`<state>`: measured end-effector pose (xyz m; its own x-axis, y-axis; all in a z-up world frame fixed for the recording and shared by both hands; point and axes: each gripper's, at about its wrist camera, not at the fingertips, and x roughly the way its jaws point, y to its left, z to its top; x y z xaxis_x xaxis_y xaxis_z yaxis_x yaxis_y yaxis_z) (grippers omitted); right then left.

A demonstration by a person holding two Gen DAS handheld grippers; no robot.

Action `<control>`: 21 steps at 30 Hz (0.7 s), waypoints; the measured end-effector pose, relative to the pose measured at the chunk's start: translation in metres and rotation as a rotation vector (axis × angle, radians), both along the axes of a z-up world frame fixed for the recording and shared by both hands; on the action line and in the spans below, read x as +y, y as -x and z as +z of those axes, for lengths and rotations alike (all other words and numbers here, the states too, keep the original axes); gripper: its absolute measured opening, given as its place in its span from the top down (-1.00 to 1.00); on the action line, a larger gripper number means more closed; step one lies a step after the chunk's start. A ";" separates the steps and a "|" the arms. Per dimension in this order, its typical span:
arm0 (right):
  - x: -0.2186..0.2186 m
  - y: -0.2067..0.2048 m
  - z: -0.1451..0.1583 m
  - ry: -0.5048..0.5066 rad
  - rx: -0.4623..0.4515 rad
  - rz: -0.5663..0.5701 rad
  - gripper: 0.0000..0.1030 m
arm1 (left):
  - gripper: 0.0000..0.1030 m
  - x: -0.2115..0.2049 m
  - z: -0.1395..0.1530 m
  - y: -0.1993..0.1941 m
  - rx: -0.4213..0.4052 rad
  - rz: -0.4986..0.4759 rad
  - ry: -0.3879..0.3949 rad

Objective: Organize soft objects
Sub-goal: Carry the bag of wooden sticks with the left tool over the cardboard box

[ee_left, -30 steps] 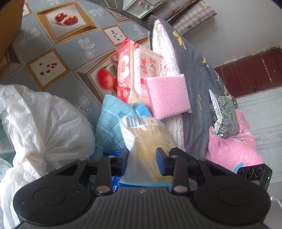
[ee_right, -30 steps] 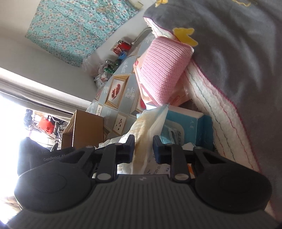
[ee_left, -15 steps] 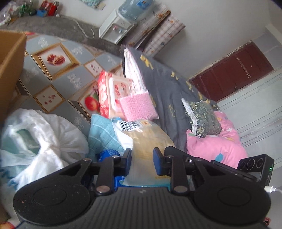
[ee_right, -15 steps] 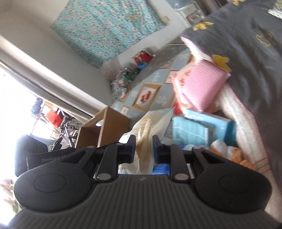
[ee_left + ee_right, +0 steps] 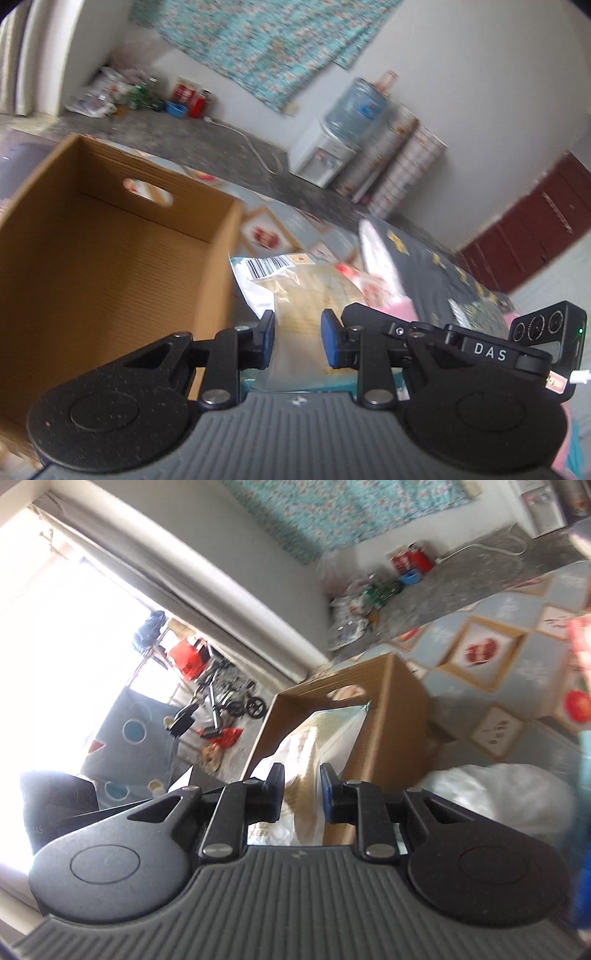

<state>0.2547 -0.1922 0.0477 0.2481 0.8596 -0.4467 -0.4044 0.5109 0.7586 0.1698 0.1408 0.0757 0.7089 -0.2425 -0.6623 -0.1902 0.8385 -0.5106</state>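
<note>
We record a plain brown cardboard box (image 5: 110,258). Pale yellow packet (image 5: 314,291) in clear wrap, black barcode on white. Floor mat (image 5: 517,657): grey-blue diamonds framing red fruit pictures. Wall cloth (image 5: 258,48): teal floral. Quilt (image 5: 443,266): dark grey, yellow motifs. Door (image 5: 535,229): dark red.

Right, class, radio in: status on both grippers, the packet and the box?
Left gripper and right gripper both shut on packet. Packet beside box, not yet in. Box looks empty; nothing blocks it.
</note>
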 end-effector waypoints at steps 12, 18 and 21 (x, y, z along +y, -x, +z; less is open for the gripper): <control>0.140 -0.079 -0.052 0.235 -0.116 0.034 0.49 | 0.43 0.092 -0.079 -0.101 0.145 0.091 -0.133; 0.126 -0.079 -0.064 0.292 -0.171 0.022 0.45 | 0.41 0.103 -0.138 -0.131 0.314 0.076 -0.098; 0.110 -0.078 -0.061 0.293 -0.177 0.019 0.41 | 0.21 0.103 -0.148 -0.132 0.340 0.068 -0.085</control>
<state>0.3323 -0.0824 -0.0135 0.3287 0.7068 -0.6264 -0.5287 0.6873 0.4981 0.3020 0.2440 -0.0722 0.4574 -0.1366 -0.8787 -0.3941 0.8547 -0.3380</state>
